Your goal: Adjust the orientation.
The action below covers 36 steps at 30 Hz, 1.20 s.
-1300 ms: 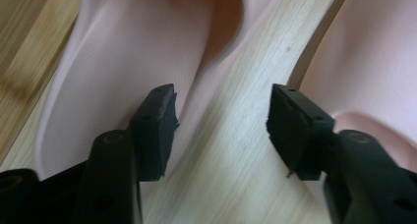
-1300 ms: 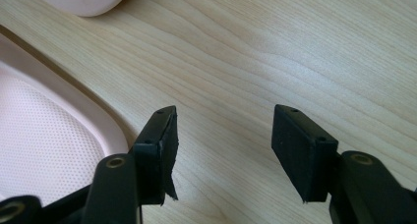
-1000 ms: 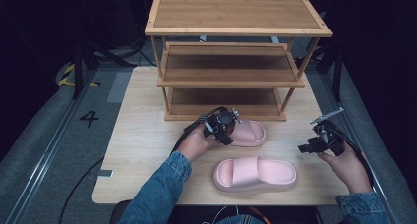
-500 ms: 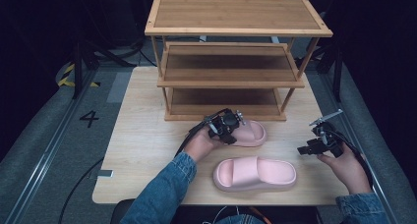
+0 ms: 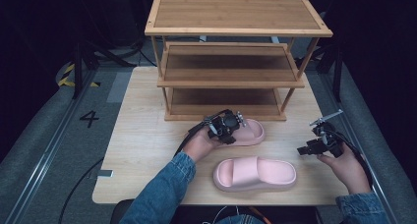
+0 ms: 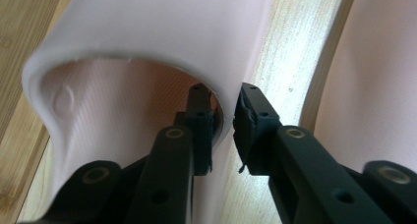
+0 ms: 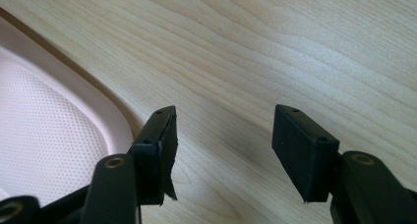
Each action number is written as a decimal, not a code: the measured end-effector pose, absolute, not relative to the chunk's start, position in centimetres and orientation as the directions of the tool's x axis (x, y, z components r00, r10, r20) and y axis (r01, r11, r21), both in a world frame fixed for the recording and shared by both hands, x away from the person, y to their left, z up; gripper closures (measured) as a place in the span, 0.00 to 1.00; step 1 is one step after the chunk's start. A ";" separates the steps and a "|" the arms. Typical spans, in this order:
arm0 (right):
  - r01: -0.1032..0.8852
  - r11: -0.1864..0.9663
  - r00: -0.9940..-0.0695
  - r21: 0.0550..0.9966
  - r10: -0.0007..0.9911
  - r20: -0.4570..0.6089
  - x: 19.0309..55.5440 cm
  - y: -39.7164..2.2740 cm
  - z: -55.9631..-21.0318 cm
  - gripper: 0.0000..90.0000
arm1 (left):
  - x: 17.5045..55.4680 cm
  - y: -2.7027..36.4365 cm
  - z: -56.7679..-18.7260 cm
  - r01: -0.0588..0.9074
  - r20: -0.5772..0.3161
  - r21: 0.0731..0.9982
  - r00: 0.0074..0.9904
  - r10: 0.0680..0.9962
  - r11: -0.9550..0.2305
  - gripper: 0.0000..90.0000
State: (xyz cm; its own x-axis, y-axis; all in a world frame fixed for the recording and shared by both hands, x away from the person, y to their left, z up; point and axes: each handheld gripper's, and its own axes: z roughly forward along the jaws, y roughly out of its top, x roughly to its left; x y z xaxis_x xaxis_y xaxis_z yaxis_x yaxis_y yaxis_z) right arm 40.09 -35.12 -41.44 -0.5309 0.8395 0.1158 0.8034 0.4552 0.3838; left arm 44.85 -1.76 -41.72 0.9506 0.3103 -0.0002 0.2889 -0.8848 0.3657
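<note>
We note the left gripper (image 5: 235,126) has just been closing, now clenched on the far slipper's (image 5: 248,131) strap edge. The right gripper (image 5: 306,149) stands released, near slipper (image 5: 255,173) beside it. A floor marking (image 5: 89,118) reads "4".

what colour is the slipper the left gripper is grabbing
Pale pink slipper; the left gripper view shows it best.

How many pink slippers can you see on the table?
2. One slipper lies in front of the wooden rack, its strap pinched by the left hand-held gripper. The other slipper lies nearer the person, untouched.
</note>
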 end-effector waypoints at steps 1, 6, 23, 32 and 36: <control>0.803 0.456 -0.531 0.383 0.839 0.115 40.1 -35.1 -41.4 0.48 | 44.8 -1.7 -41.7 0.290 -0.006 0.370 0.951 0.310 -0.883 0.88; 0.801 0.462 -0.538 0.382 0.835 0.118 40.3 -34.9 -41.5 0.48 | 44.6 -1.5 -41.4 0.298 -0.006 0.373 0.948 0.318 -0.879 0.89; 0.782 0.487 -0.569 0.389 0.813 0.126 41.7 -33.6 -41.3 0.49 | 43.2 1.1 -38.8 0.386 -0.035 0.328 0.917 0.397 -0.862 0.92; 0.766 0.497 -0.586 0.408 0.800 0.126 42.5 -33.2 -40.8 0.49 | 42.2 2.9 -36.8 0.437 -0.058 0.331 0.894 0.444 -0.836 0.92; 0.760 0.499 -0.592 0.416 0.796 0.128 42.7 -33.0 -40.6 0.49 | 41.9 3.4 -36.2 0.445 -0.055 0.335 0.889 0.454 -0.830 0.92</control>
State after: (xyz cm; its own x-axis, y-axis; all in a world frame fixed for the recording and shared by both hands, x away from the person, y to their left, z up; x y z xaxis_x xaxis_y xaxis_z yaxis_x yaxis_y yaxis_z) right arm 42.71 -32.99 -40.62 -0.5922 0.7956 0.1280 0.7601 0.4988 0.4164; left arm 41.90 3.42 -36.16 0.8891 0.4544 -0.0548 0.4451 -0.8304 0.3352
